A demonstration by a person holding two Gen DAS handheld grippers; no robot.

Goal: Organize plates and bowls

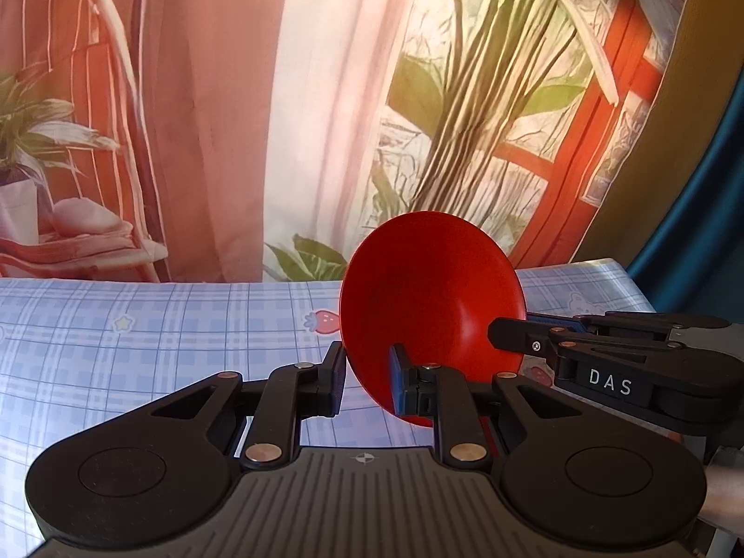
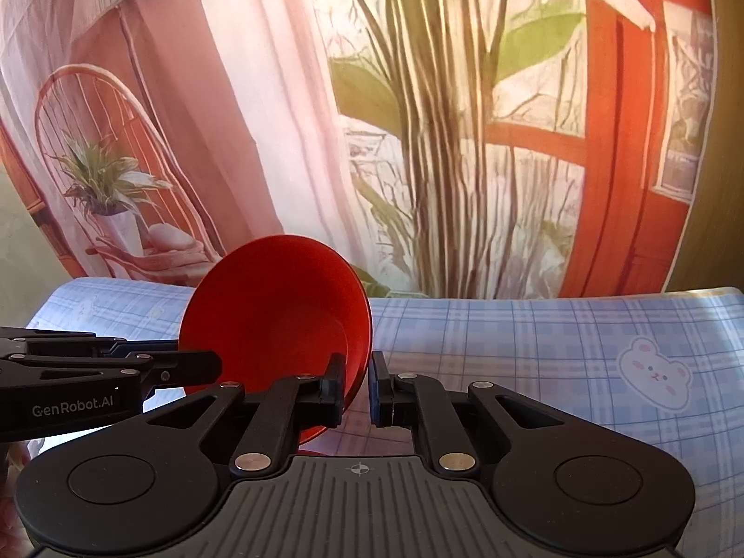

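Observation:
A red bowl (image 1: 432, 297) is held tilted on edge above the blue checked tablecloth (image 1: 162, 325). My left gripper (image 1: 367, 381) straddles its left rim, one finger outside and one inside, closed on the rim. My right gripper (image 2: 358, 386) straddles the opposite rim of the same red bowl (image 2: 279, 316), fingers close on either side of the wall. Each gripper shows in the other's view: the right one (image 1: 511, 332) reaching in from the right, the left one (image 2: 200, 365) from the left.
The tablecloth (image 2: 534, 348) carries a bear print (image 2: 653, 376) and a strawberry print (image 1: 321, 321). A printed backdrop (image 1: 279, 116) of curtains, a chair and plants hangs right behind the table's far edge.

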